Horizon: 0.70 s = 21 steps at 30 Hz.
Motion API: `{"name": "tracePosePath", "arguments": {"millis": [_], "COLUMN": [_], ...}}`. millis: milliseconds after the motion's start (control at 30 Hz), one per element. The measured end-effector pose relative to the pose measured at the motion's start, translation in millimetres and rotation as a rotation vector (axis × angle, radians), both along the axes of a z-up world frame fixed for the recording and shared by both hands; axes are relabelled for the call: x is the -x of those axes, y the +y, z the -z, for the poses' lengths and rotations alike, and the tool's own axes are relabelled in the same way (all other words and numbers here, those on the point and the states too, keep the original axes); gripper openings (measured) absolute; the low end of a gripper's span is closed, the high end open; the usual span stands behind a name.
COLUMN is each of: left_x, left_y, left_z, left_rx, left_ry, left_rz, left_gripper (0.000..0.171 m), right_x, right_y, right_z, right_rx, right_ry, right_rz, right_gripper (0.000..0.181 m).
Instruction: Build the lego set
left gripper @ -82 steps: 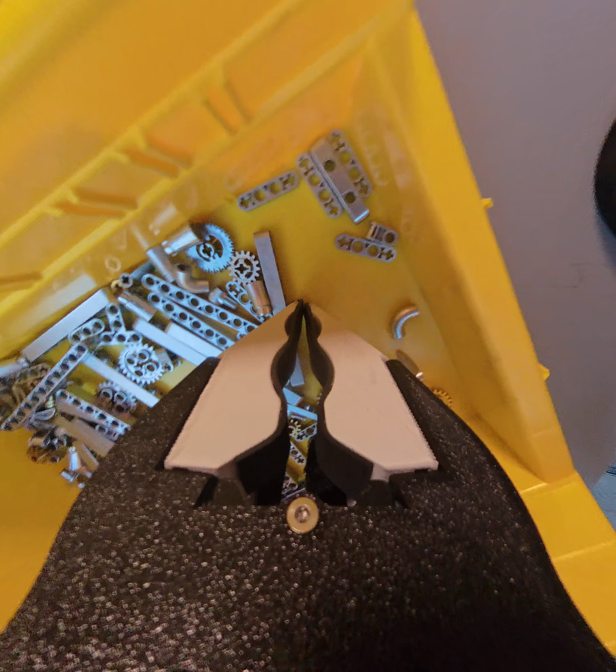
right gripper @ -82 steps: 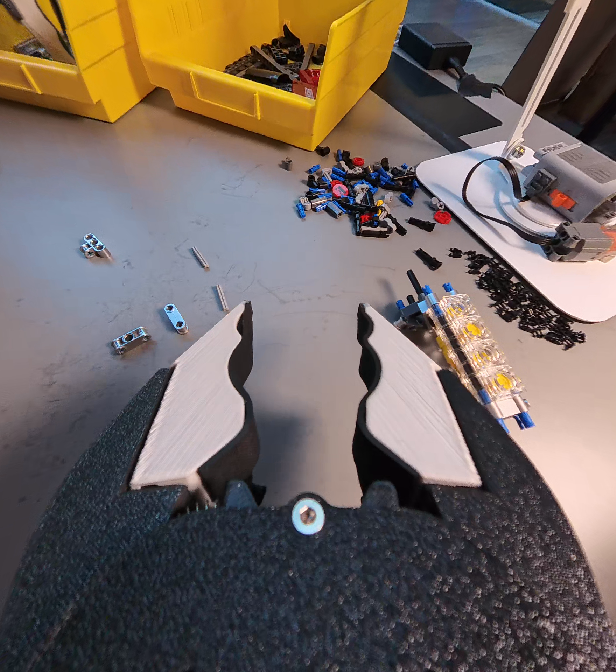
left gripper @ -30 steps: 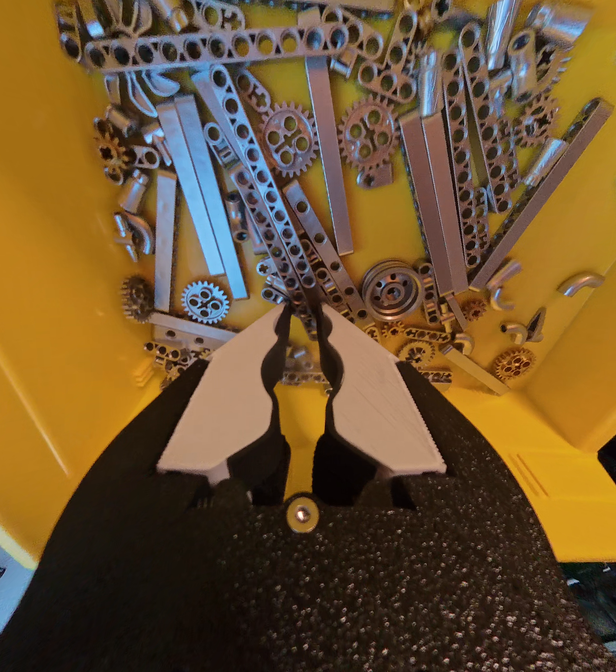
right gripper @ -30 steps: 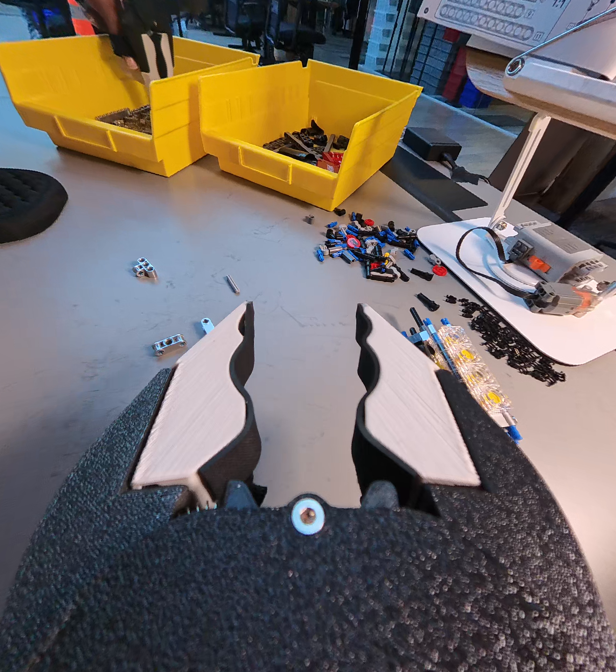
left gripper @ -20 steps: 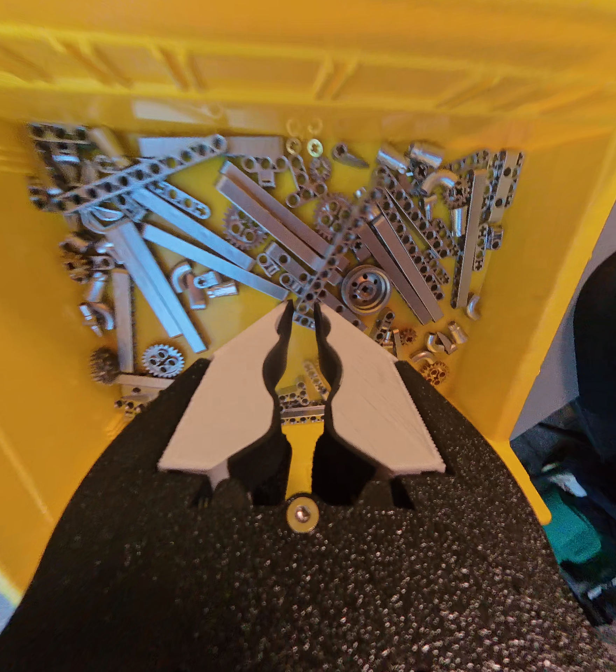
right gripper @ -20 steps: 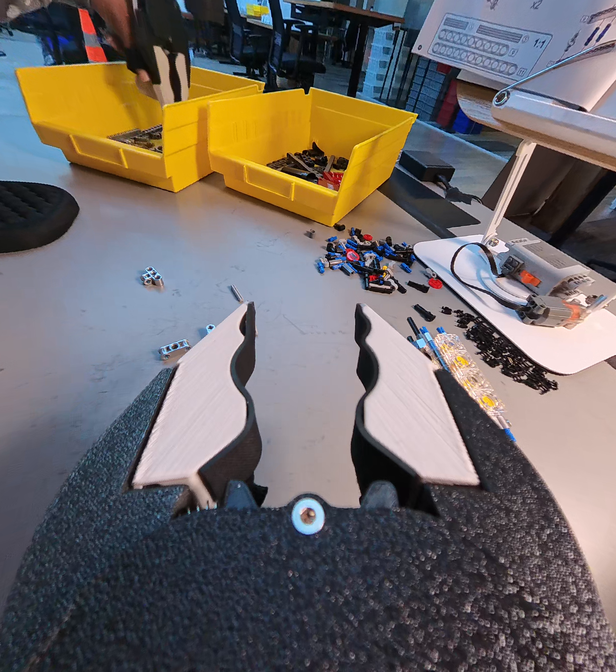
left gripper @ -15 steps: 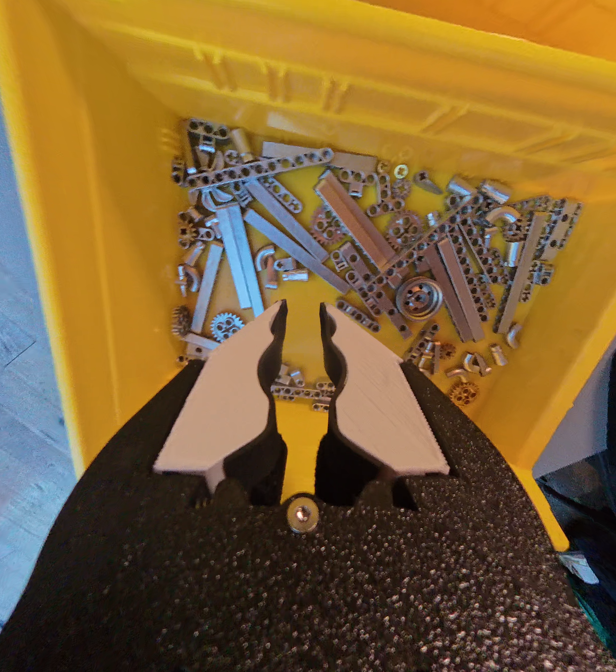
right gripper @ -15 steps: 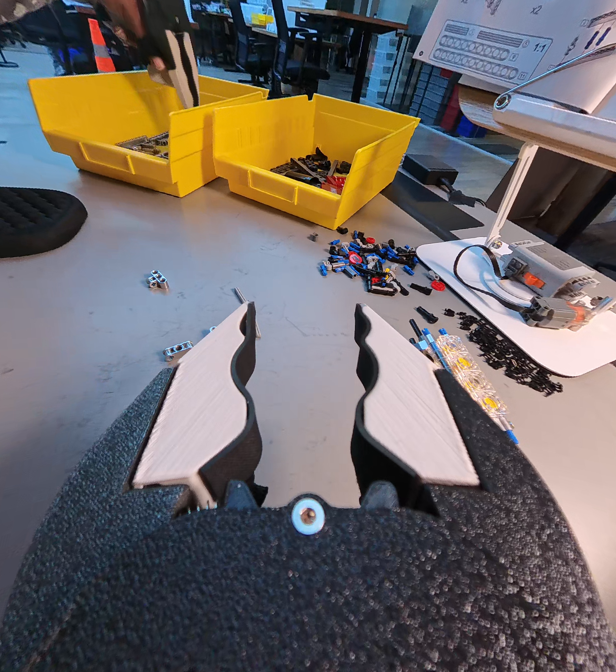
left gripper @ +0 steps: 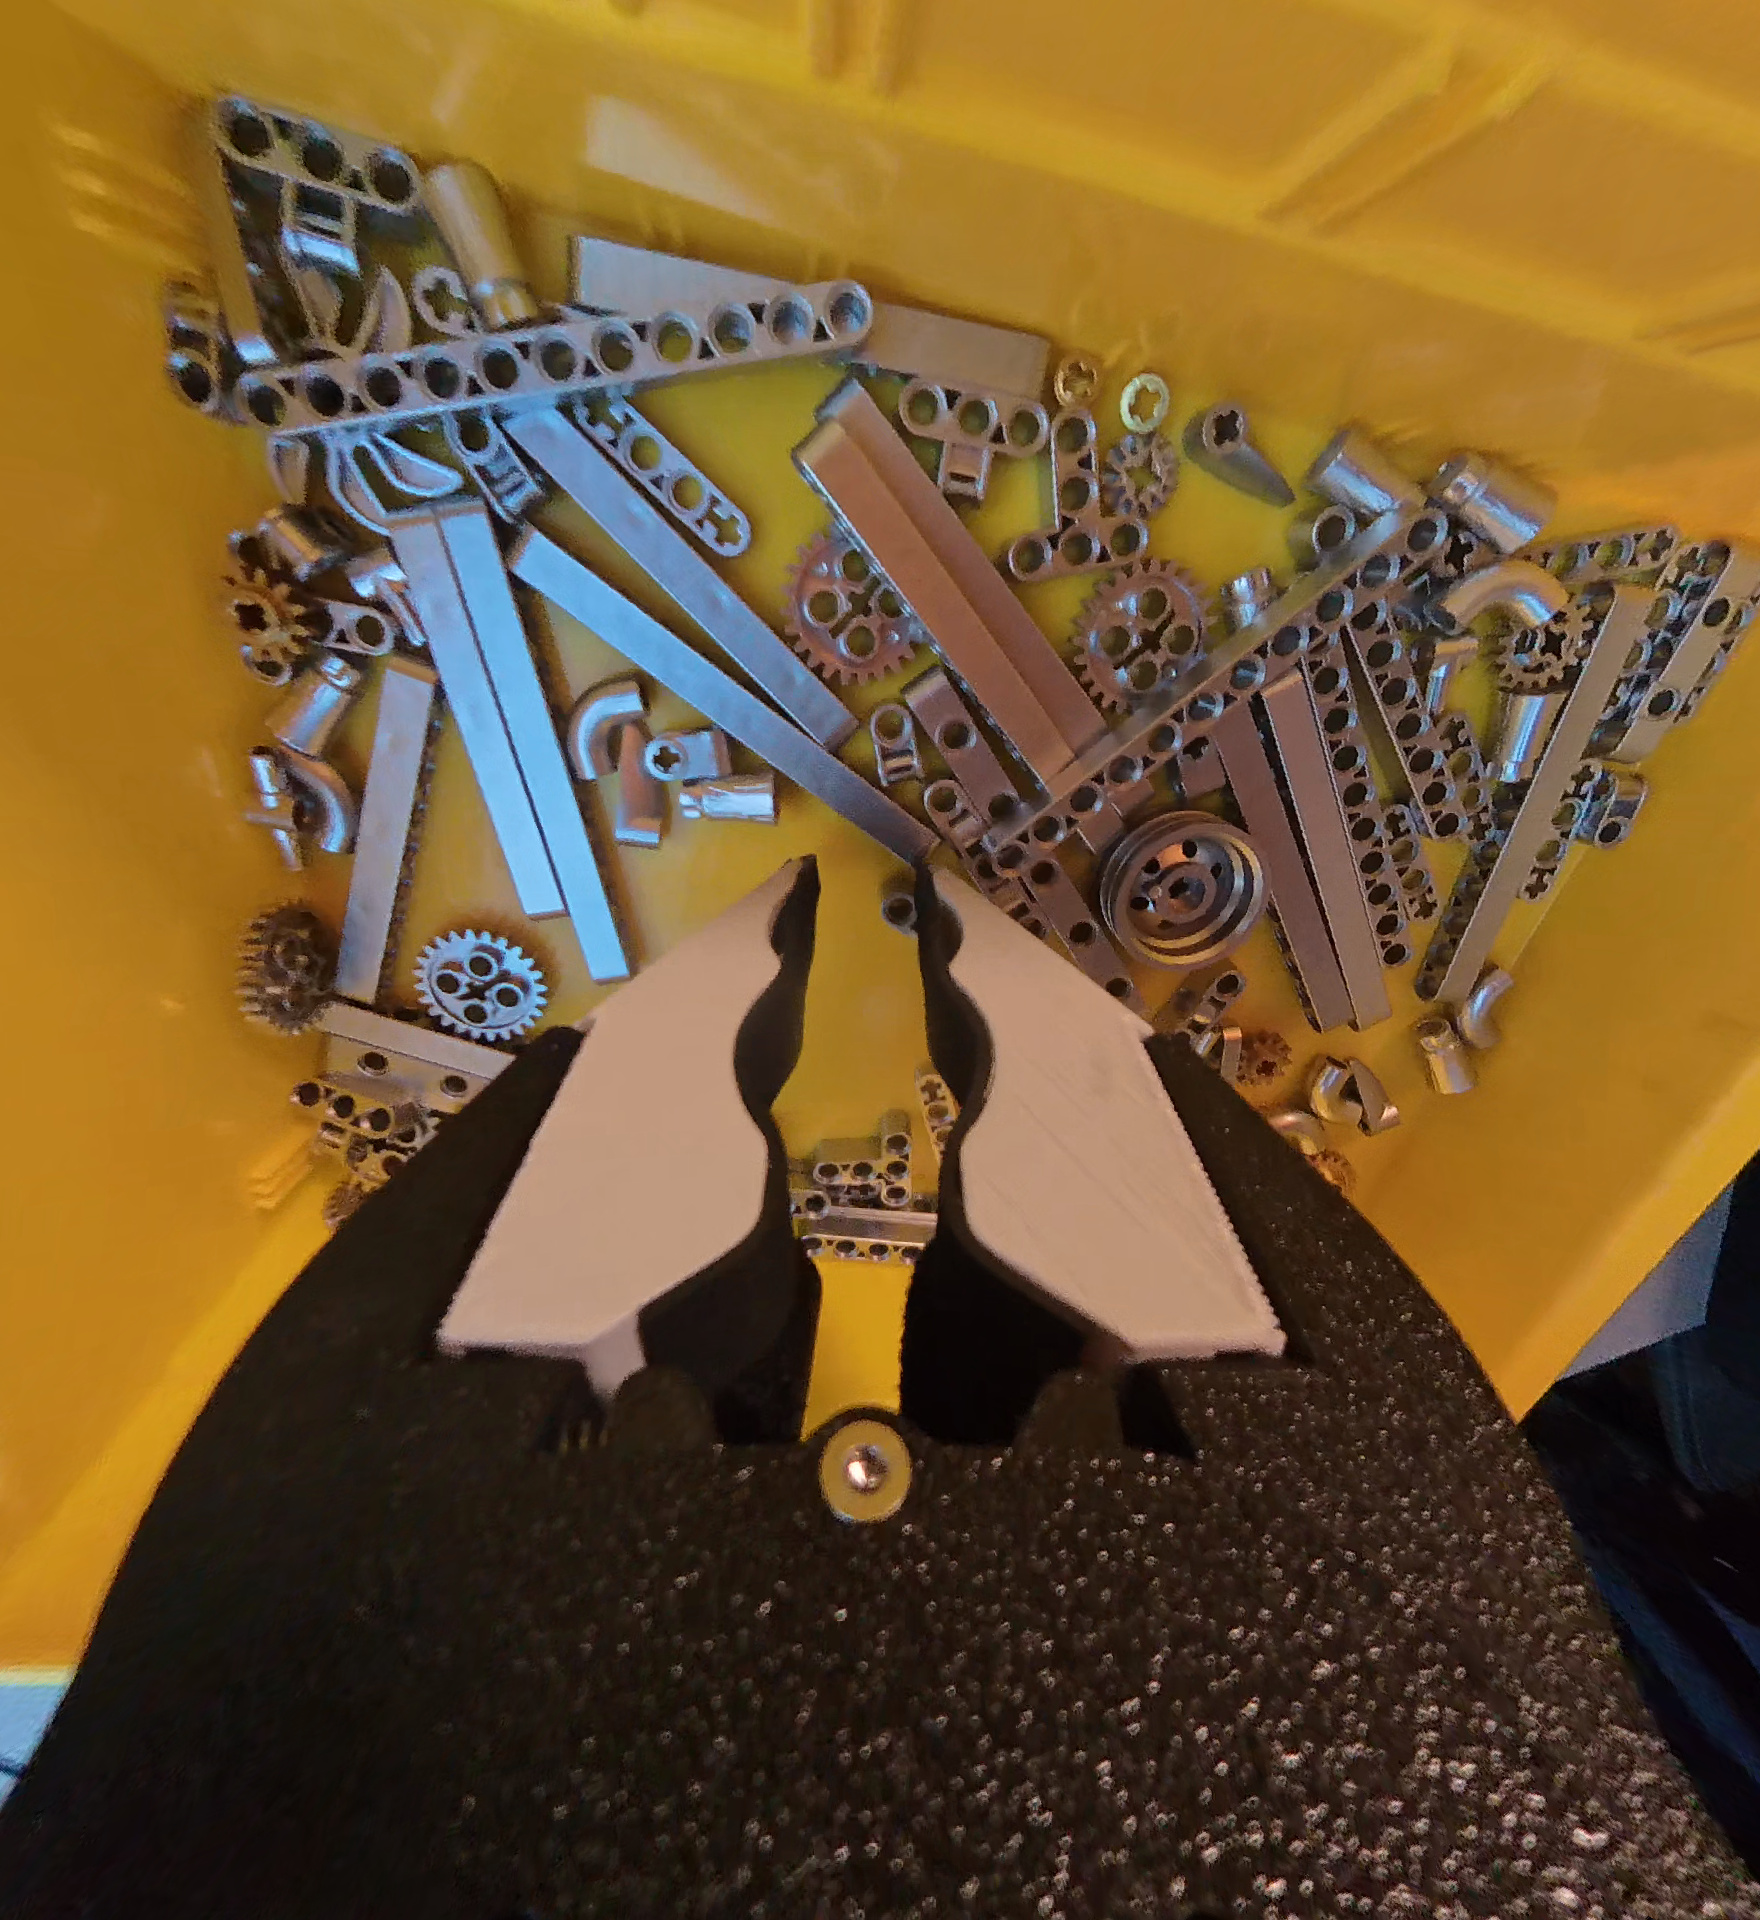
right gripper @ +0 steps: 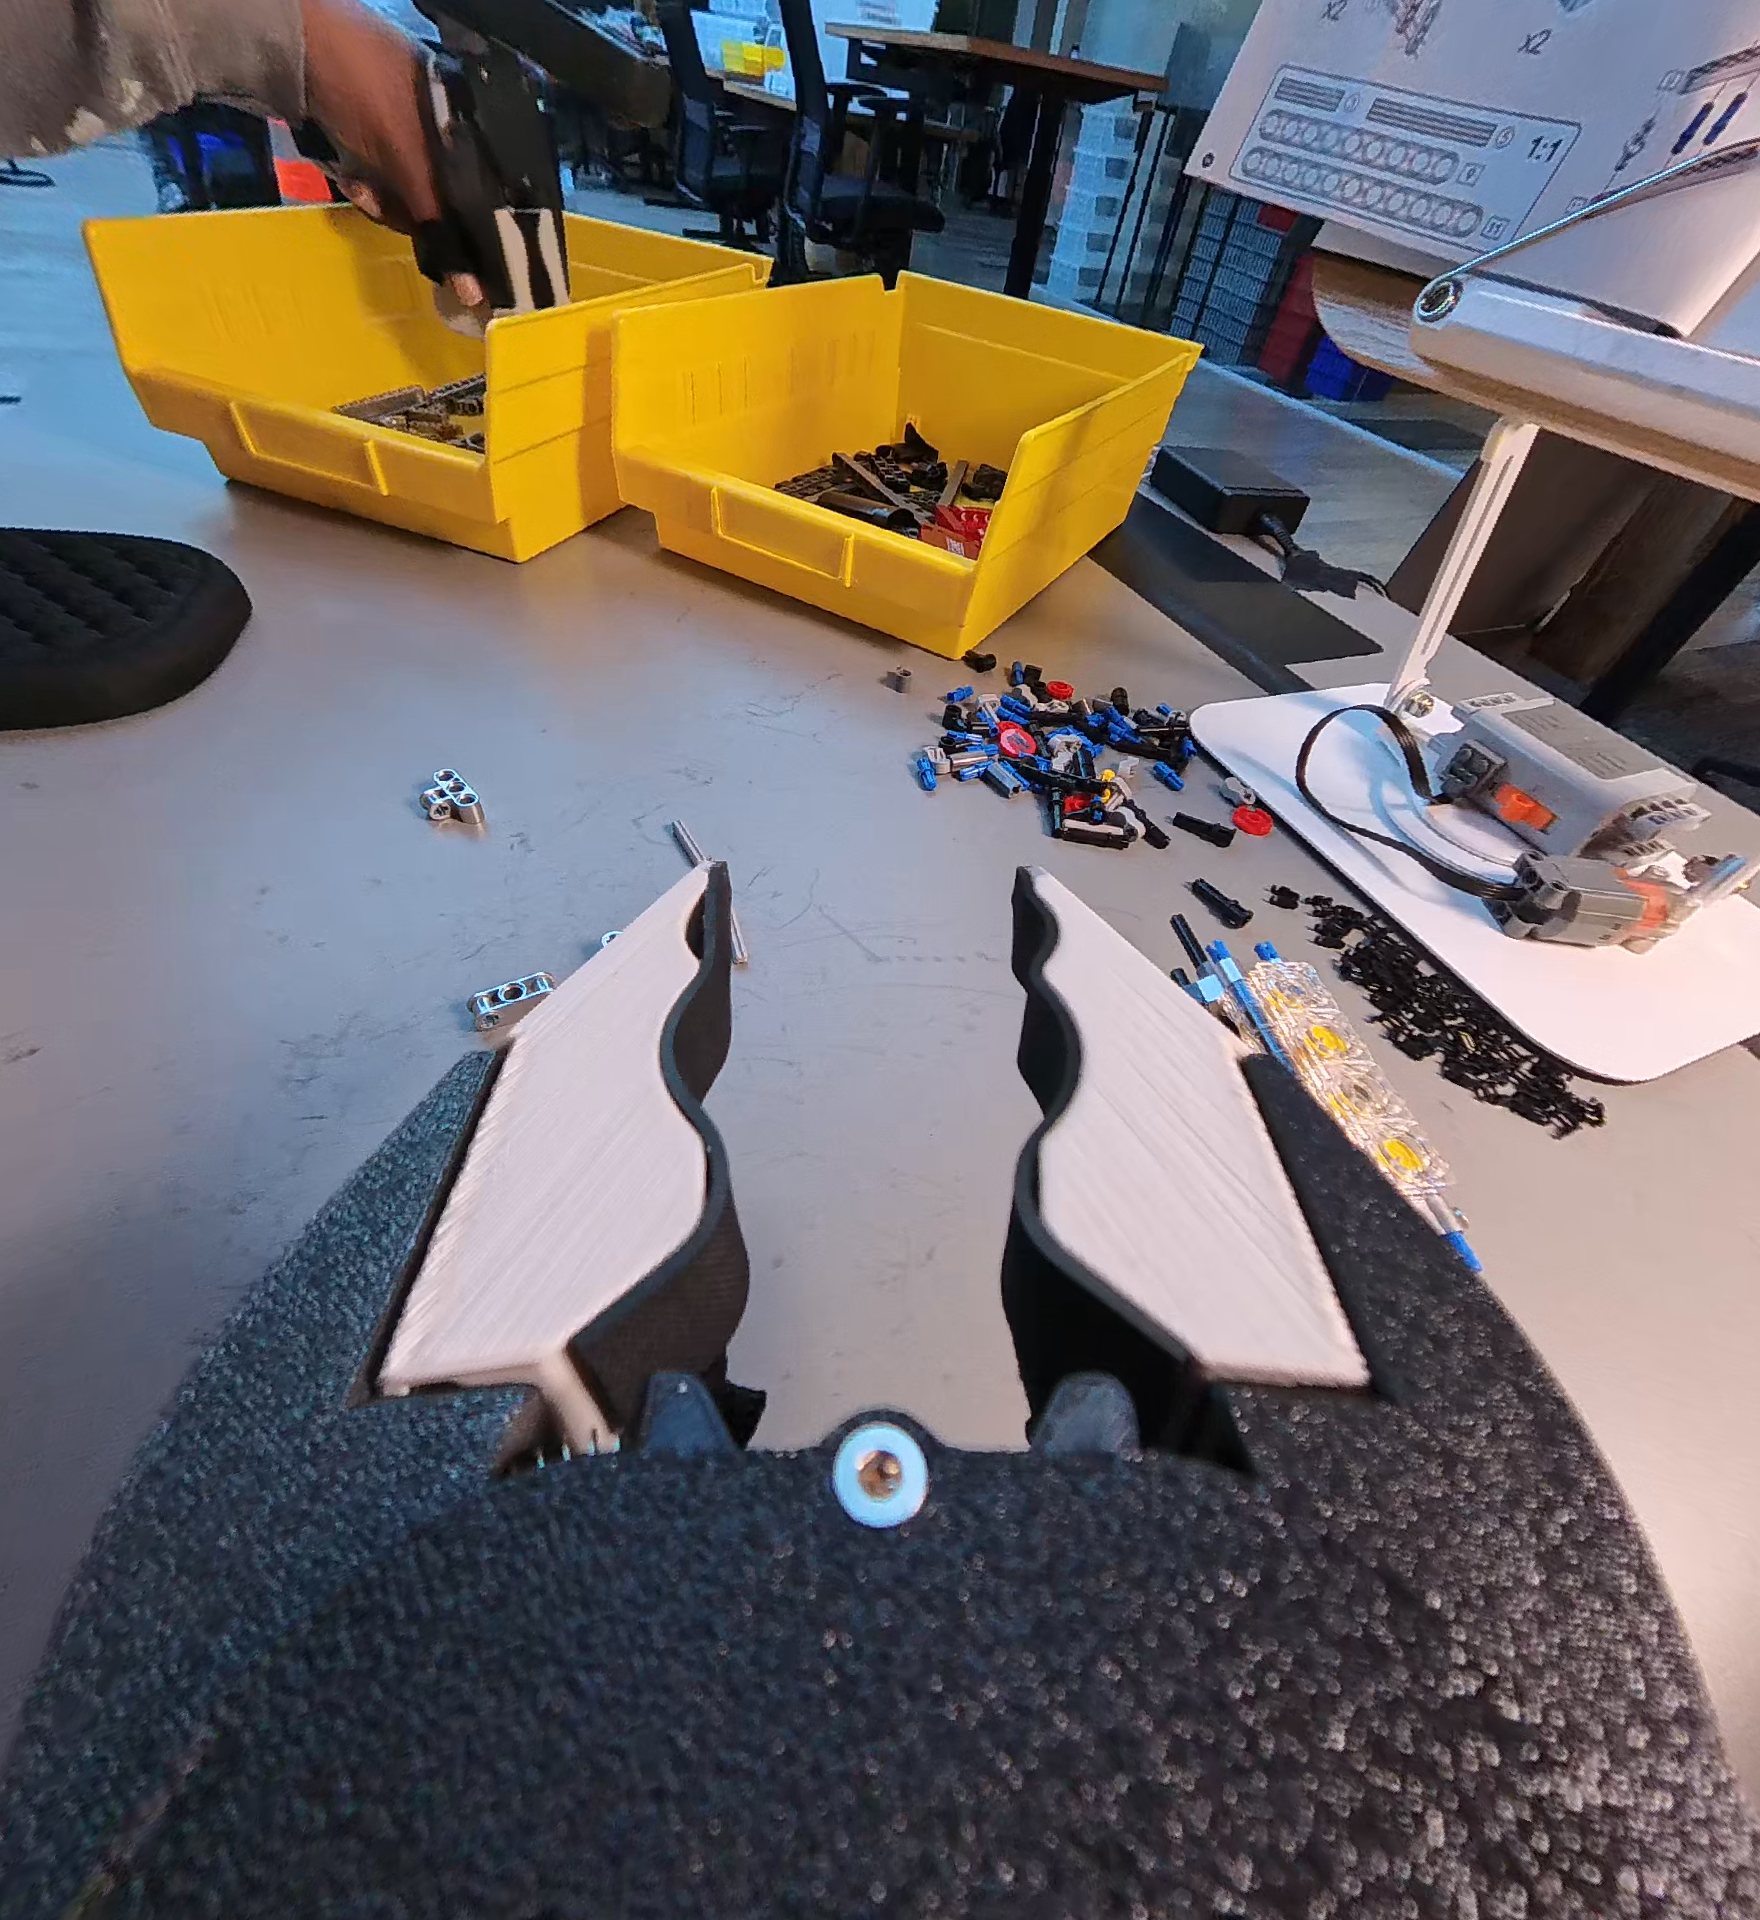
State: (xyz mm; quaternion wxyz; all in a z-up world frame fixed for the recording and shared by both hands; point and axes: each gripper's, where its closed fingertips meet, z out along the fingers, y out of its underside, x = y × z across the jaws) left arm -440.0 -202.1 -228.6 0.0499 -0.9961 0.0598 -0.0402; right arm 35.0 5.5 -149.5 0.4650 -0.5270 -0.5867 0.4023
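Note:
My left gripper [left gripper: 863, 881] is inside a yellow bin [left gripper: 65, 644], low over a heap of grey beams, gears and connectors. Its jaws stand a little apart and hold nothing. A small grey connector [left gripper: 897, 910] lies just beyond the tips, by the right one. A grey wheel [left gripper: 1182, 888] lies right of the tips and a small gear [left gripper: 481, 977] left of them. My right gripper [right gripper: 868, 881] is open and empty above the grey table [right gripper: 232, 1039]. In the right wrist view a hand holds the left gripper [right gripper: 491, 239] over the left yellow bin [right gripper: 336, 312].
A second yellow bin [right gripper: 710, 416] holds black and red parts. On the table lie a pile of blue and black pins [right gripper: 1052, 748], a clear block assembly [right gripper: 1333, 1049], small grey pieces [right gripper: 455, 800], a thin axle [right gripper: 687, 842], a black mat [right gripper: 55, 623] and a white stand base [right gripper: 1634, 997] with a grey motor. My hands' fingertips stand some 55 cm from each other. About 5 cm separates my left fingertips from the grey wheel [left gripper: 1182, 888].
My left gripper has dropped closer to the parts in the bin and its jaws have opened a little wider. The right gripper stays open and has tilted up slightly.

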Motion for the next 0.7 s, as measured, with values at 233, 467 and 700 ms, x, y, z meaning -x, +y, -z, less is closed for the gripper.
{"name": "tracePosePath", "arguments": {"millis": [233,467,700], "left_x": [-20,-2,8], "left_y": [-24,-2,17], "left_z": [0,-13,-1], "left_rx": [0.089,-0.034,-0.079], "left_ry": [-0.018,0.083,0.096], "left_rz": [0.076,-0.001,-0.077], "left_gripper": [0.000,0.017,0.018], "right_x": [0,0,0], "right_y": [-1,-2,-2], "right_z": [0,1,0], "right_rx": [0.000,-0.004,-0.012], "right_ry": [0.000,-0.006,-0.002], "right_rz": [-0.005,-0.008,-0.003], "right_gripper": [0.052,0.052,0.051]}}
